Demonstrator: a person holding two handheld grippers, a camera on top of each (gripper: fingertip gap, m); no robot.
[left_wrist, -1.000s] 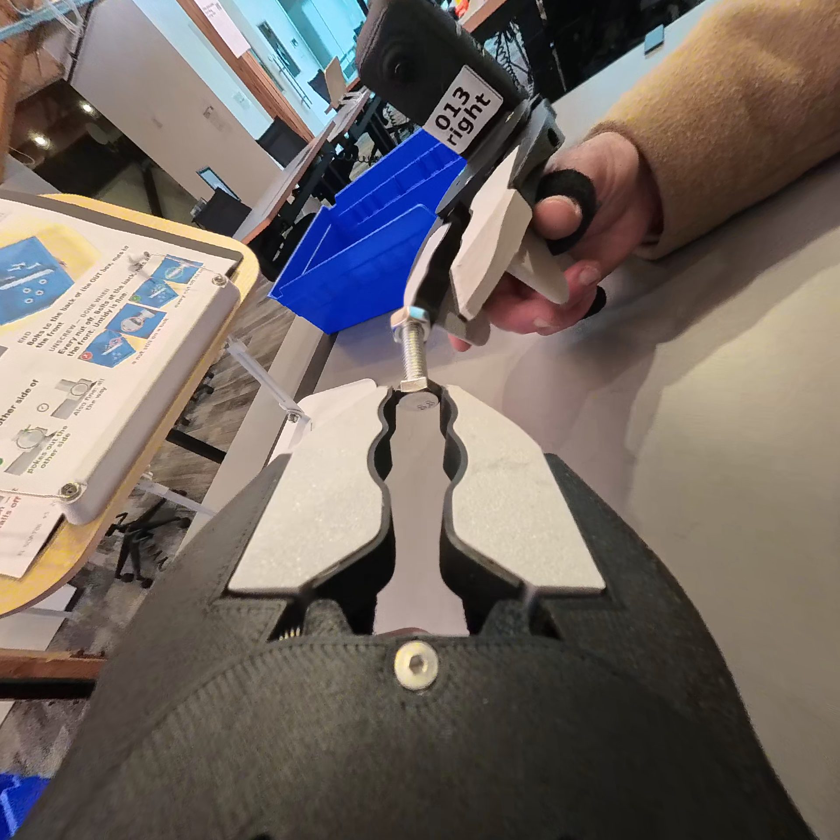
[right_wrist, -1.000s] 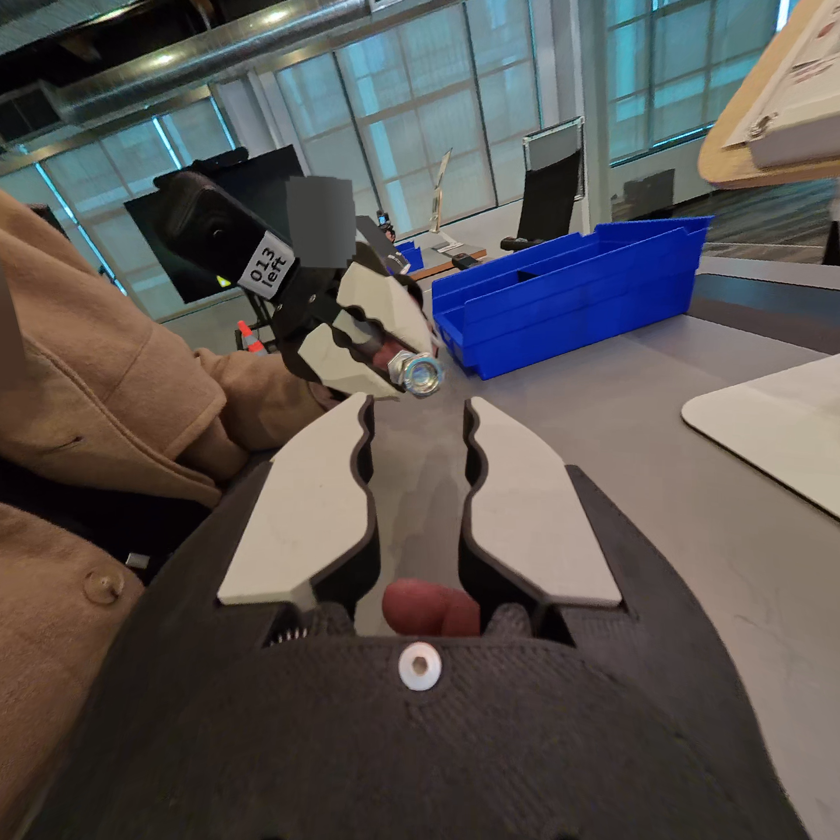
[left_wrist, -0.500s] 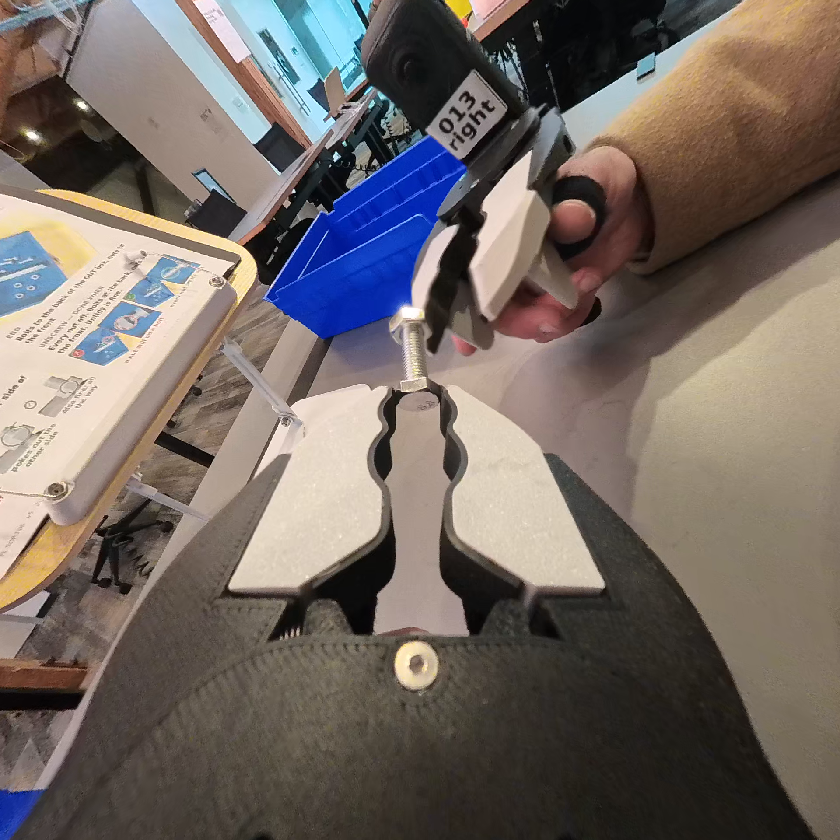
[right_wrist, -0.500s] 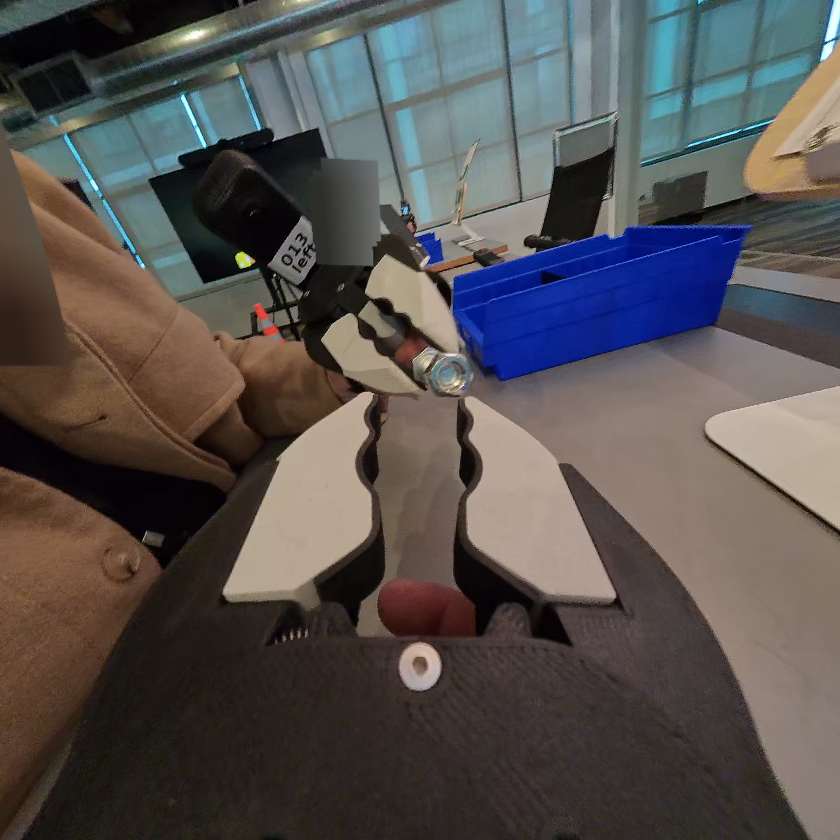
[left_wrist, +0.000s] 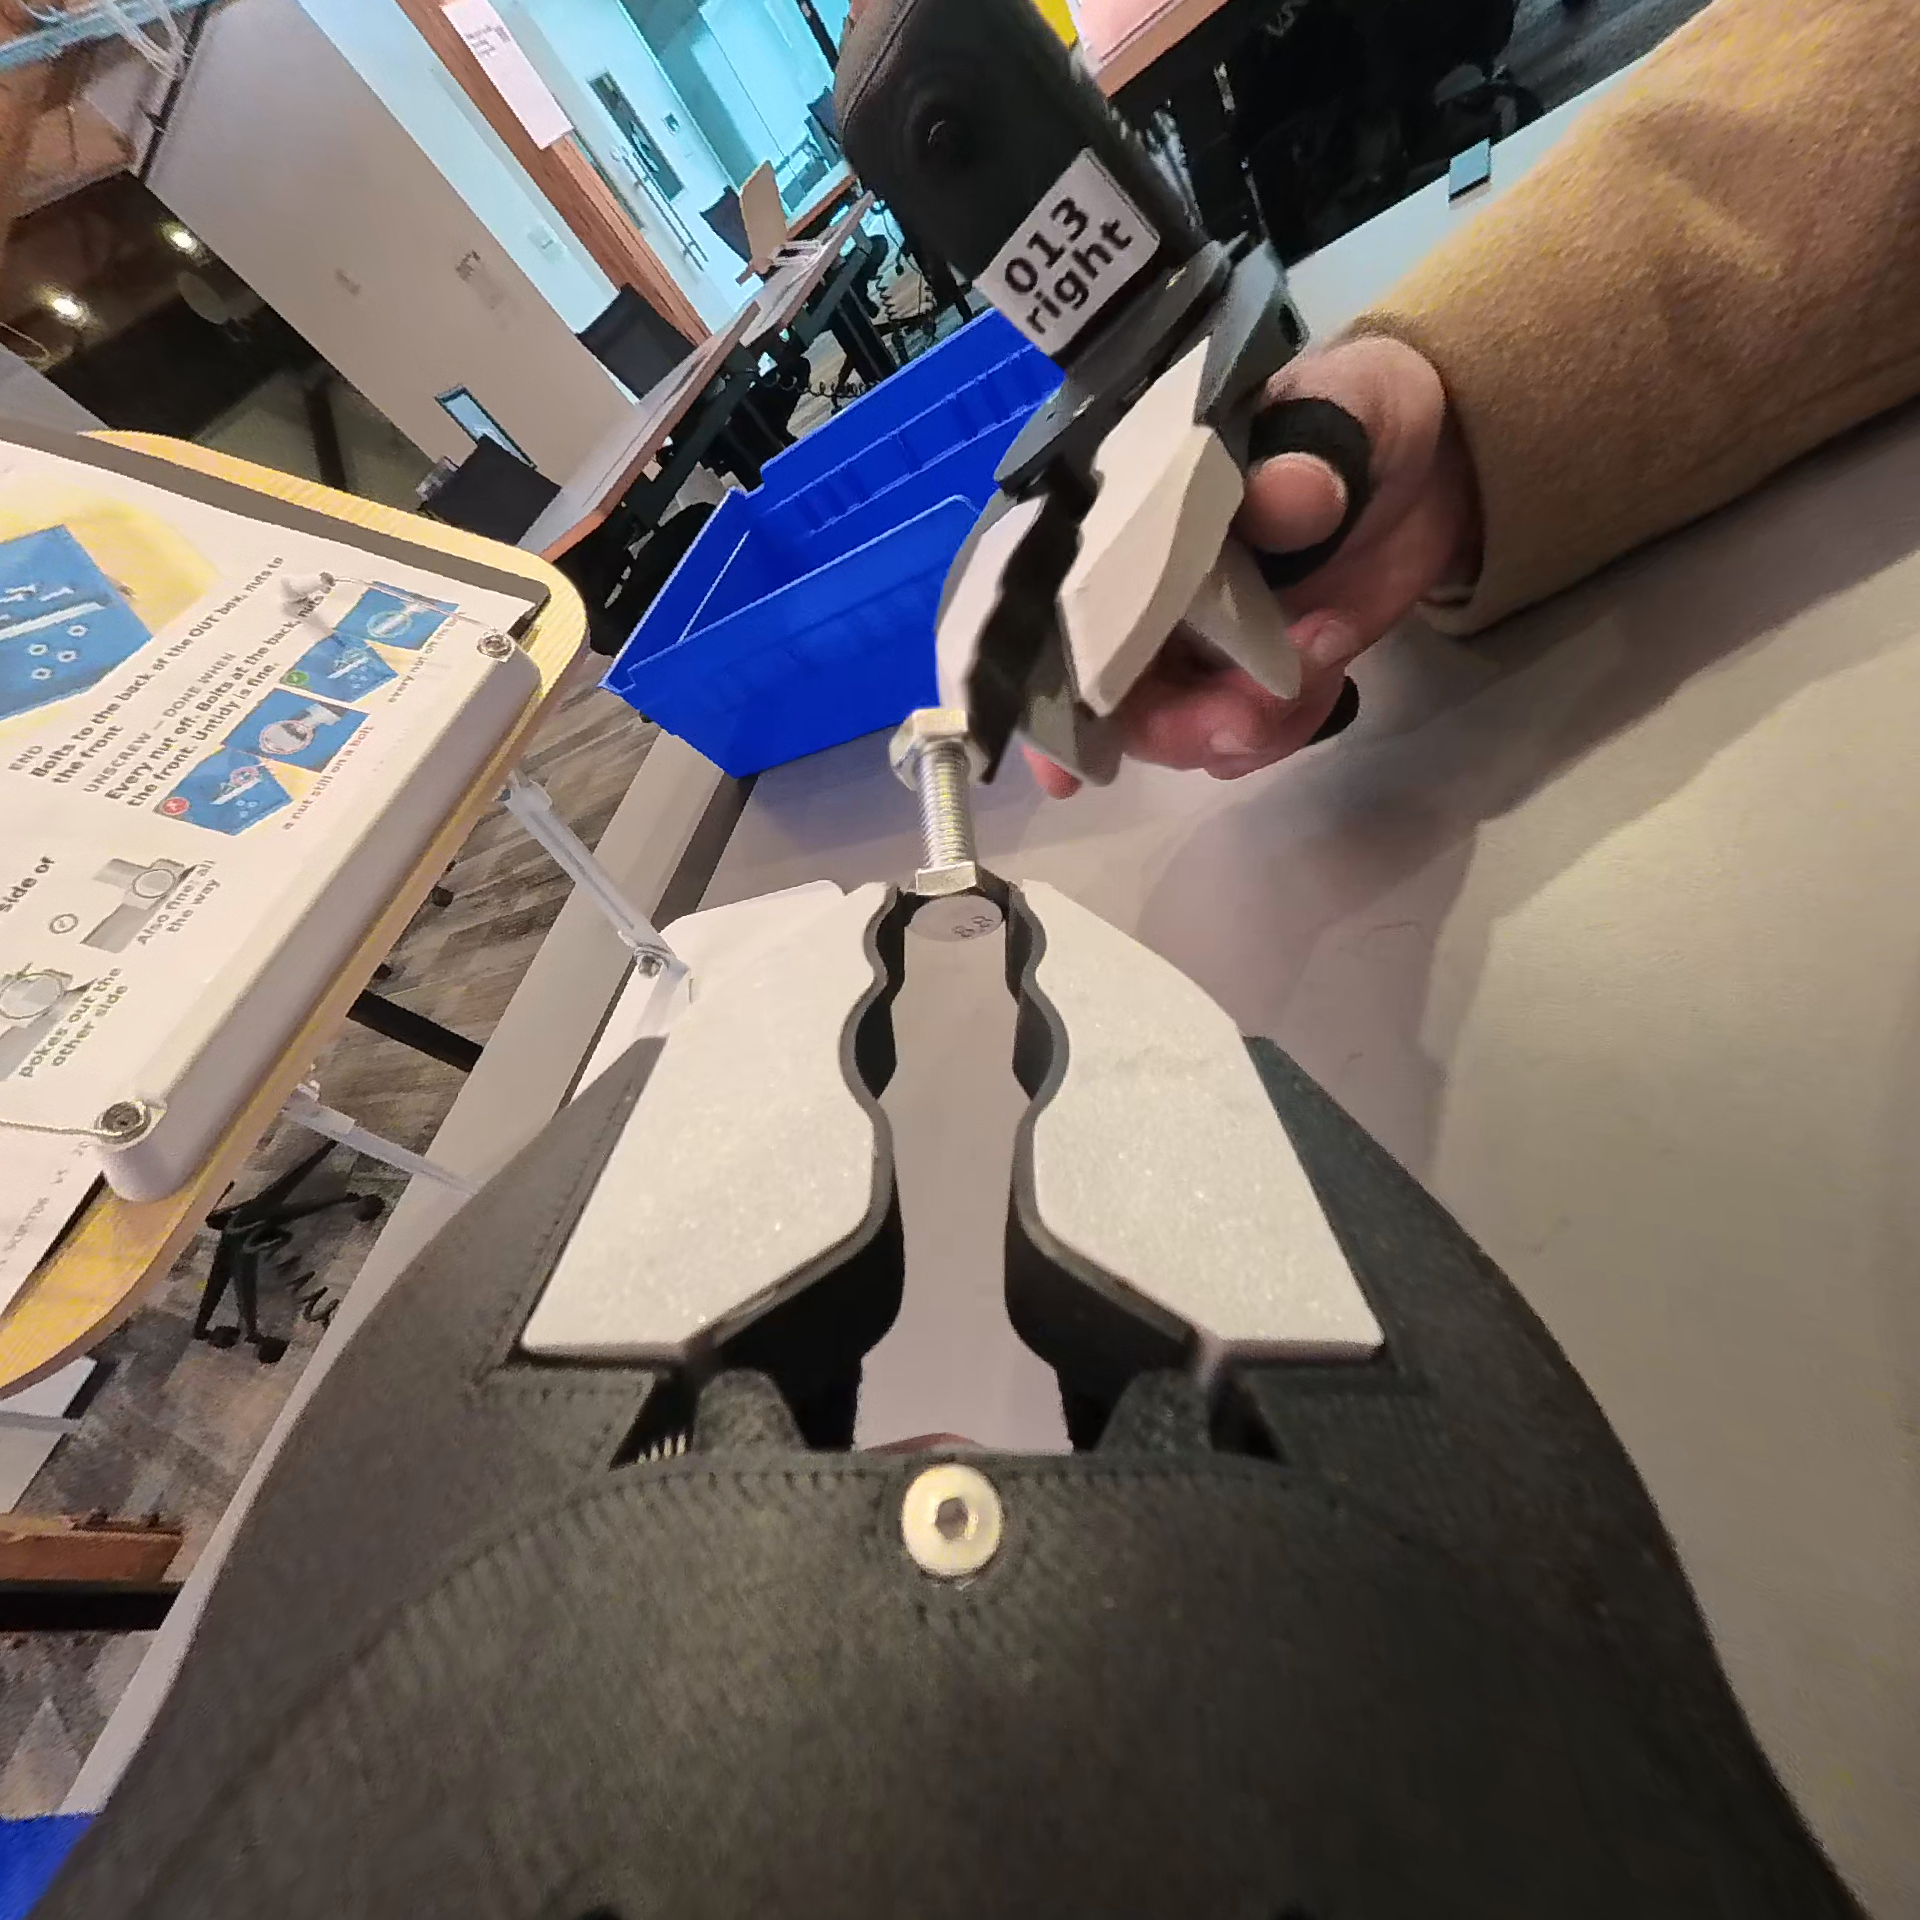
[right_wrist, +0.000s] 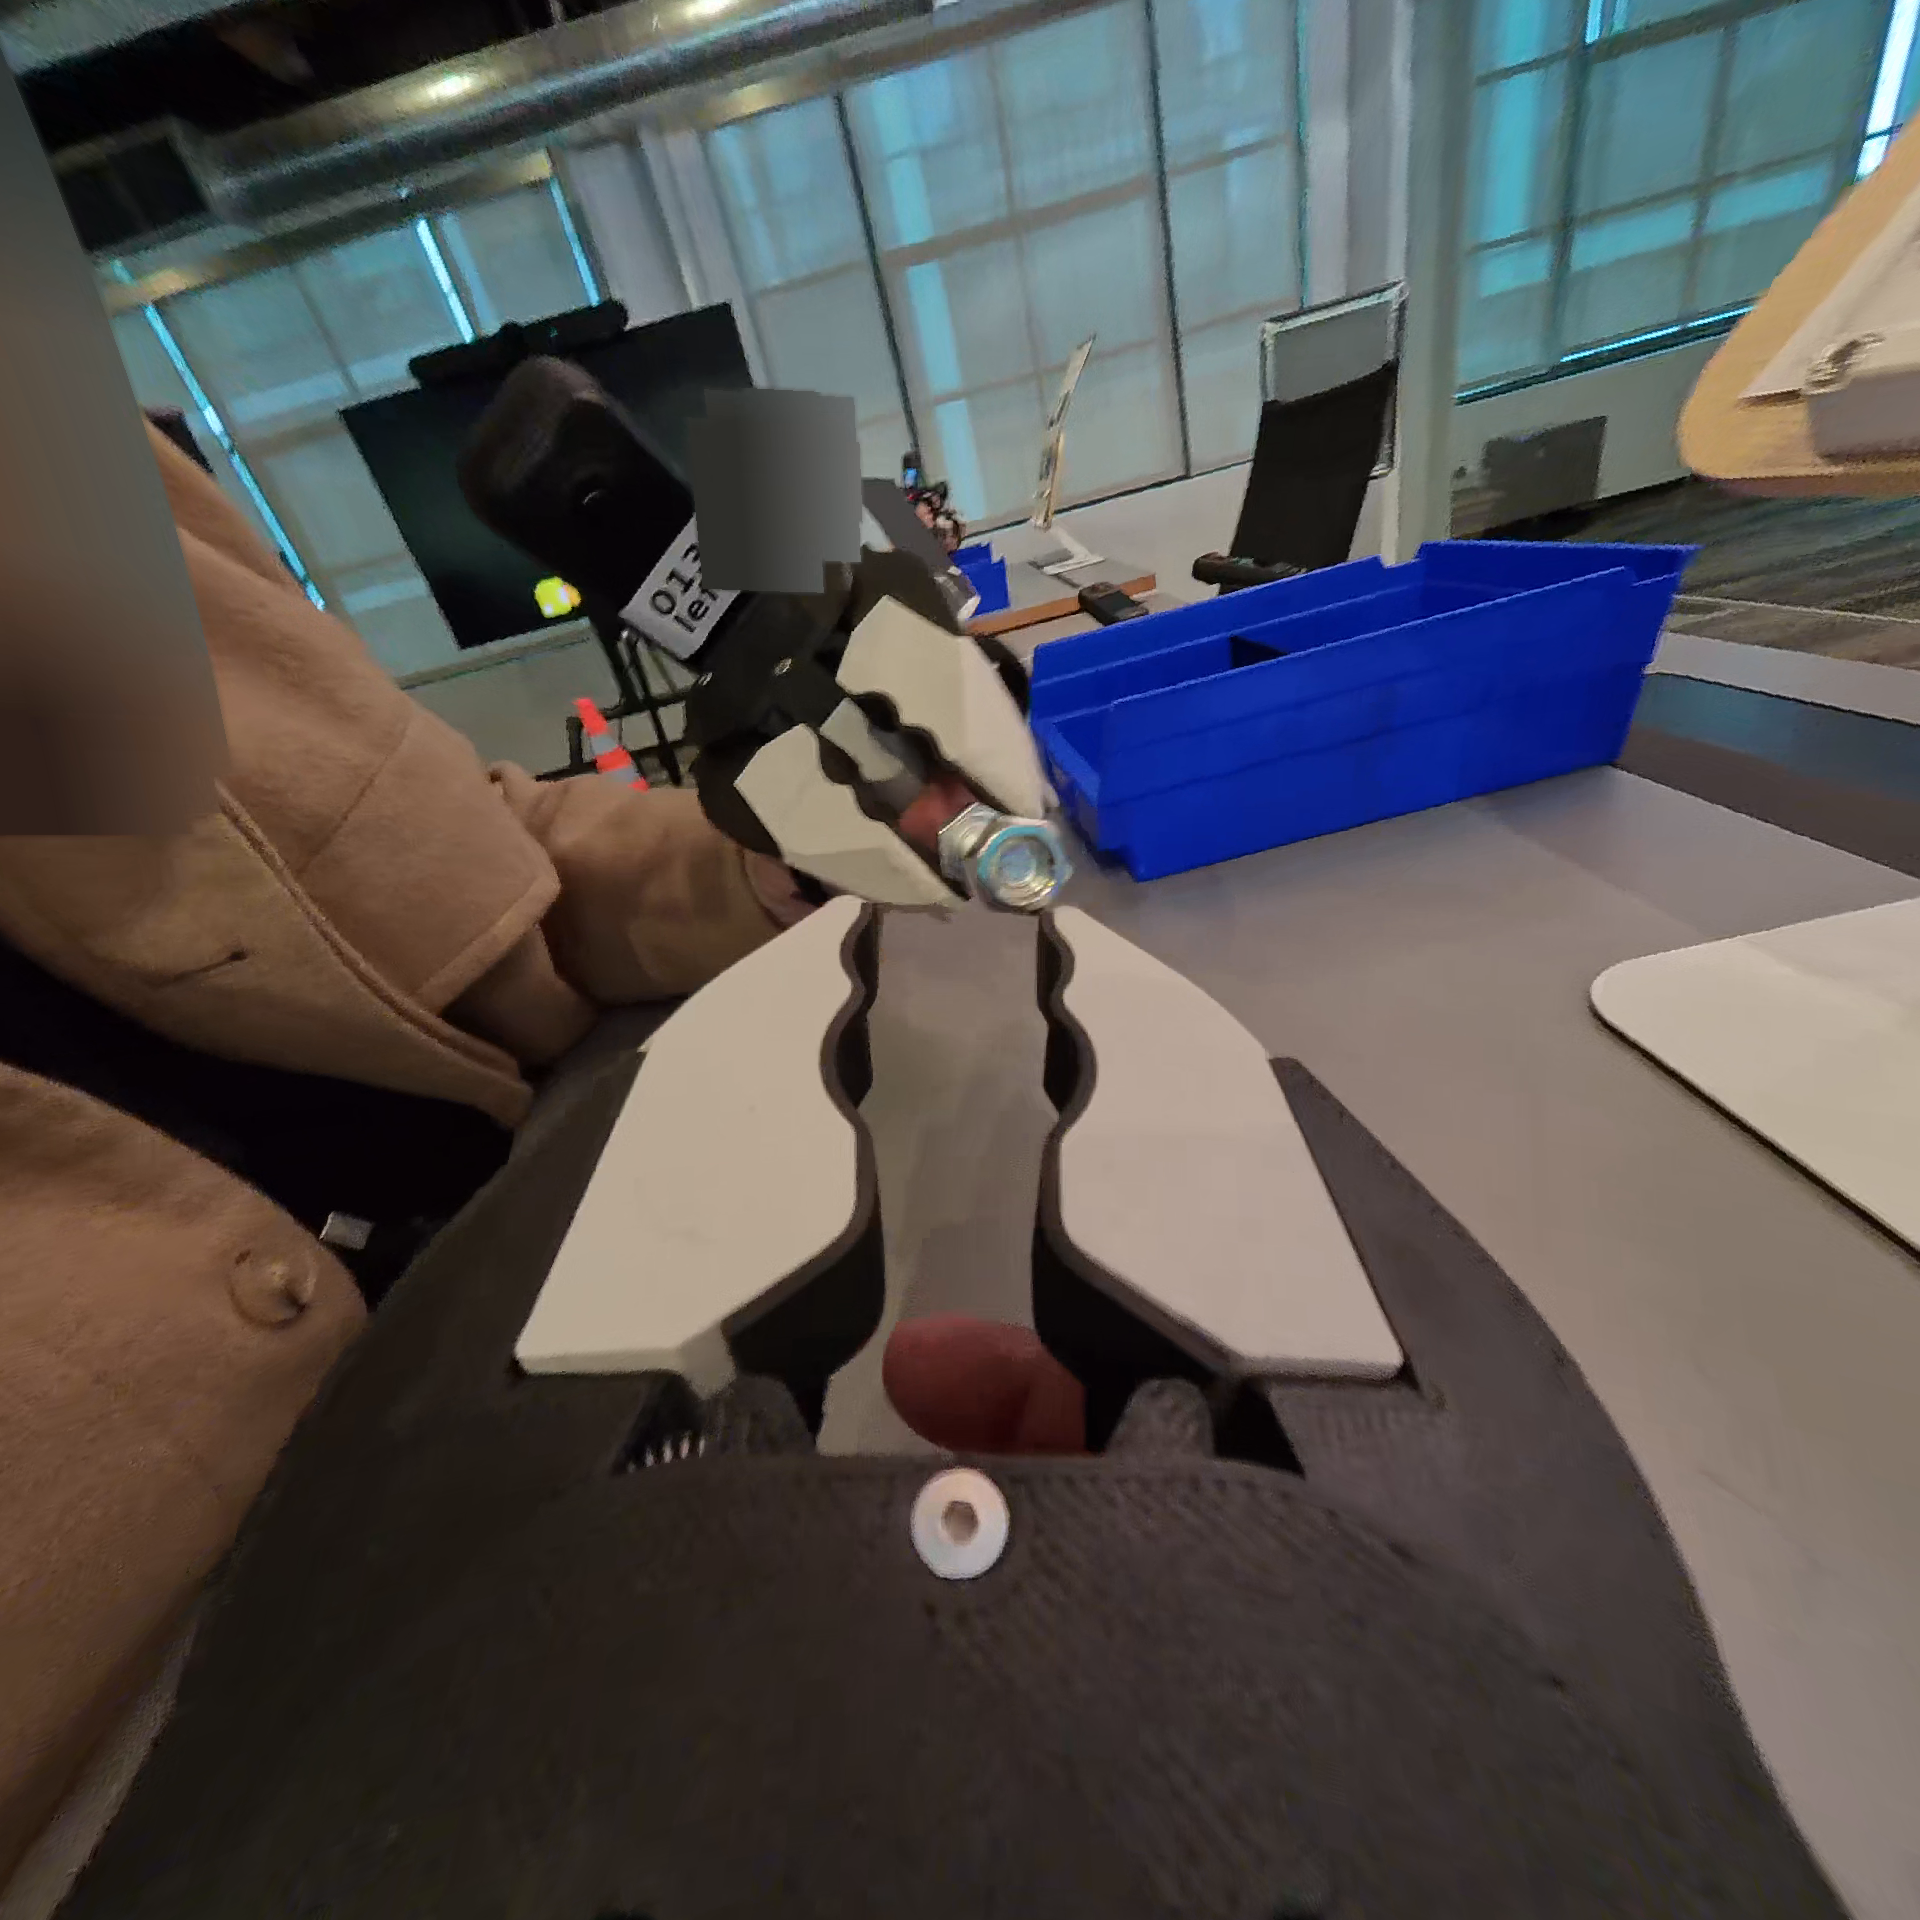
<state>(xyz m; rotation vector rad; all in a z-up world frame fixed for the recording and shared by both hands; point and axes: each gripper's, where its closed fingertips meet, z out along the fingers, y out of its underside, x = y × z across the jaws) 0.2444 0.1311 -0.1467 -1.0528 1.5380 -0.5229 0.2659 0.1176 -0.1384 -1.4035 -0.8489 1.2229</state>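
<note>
Jaws narrowed on a bolt's hex head: your left gripper (left_wrist: 951, 899) pinches the bolt (left_wrist: 942, 810) at its very fingertips, the threaded shank standing up and away from them over the grey table (left_wrist: 1558, 935), with a nut (left_wrist: 928, 743) at the far end of the thread. To your left in that view, a wooden-edged board (left_wrist: 499, 800) carries a white instruction sheet with blue pictures. Behind the bolt sits a blue bin (left_wrist: 810, 634), with a white mat (left_wrist: 717, 935) just beside your left finger. To the right, your right gripper (left_wrist: 997, 727) hangs from your hand (left_wrist: 1320, 582), its jaws parted to a narrow gap and holding nothing, their tips just beside the nut; whether they touch it cannot be told. Your tan sleeve (left_wrist: 1662, 312) fills the upper right corner. From the right wrist view, the nut (right_wrist: 1006, 860) shows end-on just above the gap between your right gripper's (right_wrist: 956, 914) tips.
</note>
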